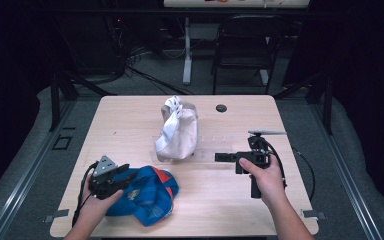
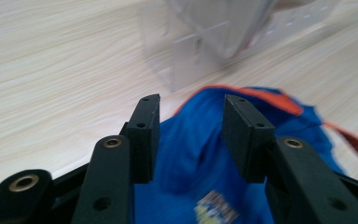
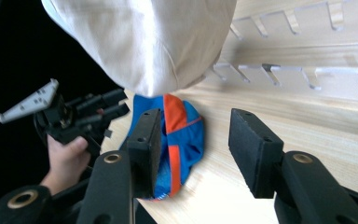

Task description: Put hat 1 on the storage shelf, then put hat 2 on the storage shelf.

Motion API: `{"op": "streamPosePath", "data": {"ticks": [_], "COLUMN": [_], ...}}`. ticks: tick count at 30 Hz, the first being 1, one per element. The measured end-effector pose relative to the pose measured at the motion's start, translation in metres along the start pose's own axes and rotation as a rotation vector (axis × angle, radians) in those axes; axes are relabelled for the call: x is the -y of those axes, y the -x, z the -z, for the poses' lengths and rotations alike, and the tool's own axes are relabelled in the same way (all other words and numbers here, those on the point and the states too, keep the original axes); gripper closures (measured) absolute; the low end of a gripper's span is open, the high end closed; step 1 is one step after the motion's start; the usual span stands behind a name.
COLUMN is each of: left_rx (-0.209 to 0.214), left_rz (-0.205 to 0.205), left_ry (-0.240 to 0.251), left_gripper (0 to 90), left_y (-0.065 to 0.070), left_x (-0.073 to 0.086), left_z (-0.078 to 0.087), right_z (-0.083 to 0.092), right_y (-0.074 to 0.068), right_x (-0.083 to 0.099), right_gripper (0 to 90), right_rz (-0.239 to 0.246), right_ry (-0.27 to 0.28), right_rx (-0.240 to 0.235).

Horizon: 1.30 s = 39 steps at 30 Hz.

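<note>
On the near left of the table: a blue and orange cap (image 1: 147, 194) lies crumpled on the wood.
Left gripper (image 1: 126, 176): at the cap's left edge, jaws well apart over the blue cloth, gripping nothing.
Right gripper (image 1: 221, 157): held level on the right, well away from the cap, jaws wide with only bare table between them.
White cap (image 1: 177, 131): hangs on a clear plastic rack (image 3: 303, 70) at mid-table.
Table (image 1: 130, 125): pale wood, a small black disc (image 1: 221, 108) near its far edge.
Progress, as I judge it: one cap hung; the blue one is neither lifted nor gripped, so grasping and hanging it remain.
</note>
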<state>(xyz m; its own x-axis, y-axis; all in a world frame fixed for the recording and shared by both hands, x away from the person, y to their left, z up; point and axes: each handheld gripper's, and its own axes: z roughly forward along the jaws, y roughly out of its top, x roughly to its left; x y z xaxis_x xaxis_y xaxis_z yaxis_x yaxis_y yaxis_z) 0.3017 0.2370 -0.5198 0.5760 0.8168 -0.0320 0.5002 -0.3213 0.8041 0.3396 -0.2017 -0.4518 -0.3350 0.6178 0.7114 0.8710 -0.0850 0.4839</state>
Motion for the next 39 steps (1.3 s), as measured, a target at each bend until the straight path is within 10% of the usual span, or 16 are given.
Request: {"op": "streamPosePath", "data": {"ticks": [18, 39], "left_rx": [-0.087, -0.106], "left_rz": [0.06, 0.127], "left_ry": [0.005, -0.024], "left_gripper": [47.8, 43.2], "left_y": [-0.029, -0.045], "left_x": [0.026, 0.038], "left_z": [0.01, 0.014], "right_z": [-0.013, -0.059], "right_y": [0.032, 0.03], "right_x": [0.059, 0.073], "right_gripper": [52.7, 53.6], "right_rz": [0.023, 0.057], "right_ry": [0.084, -0.024], "right_rx": [0.063, 0.076]}}
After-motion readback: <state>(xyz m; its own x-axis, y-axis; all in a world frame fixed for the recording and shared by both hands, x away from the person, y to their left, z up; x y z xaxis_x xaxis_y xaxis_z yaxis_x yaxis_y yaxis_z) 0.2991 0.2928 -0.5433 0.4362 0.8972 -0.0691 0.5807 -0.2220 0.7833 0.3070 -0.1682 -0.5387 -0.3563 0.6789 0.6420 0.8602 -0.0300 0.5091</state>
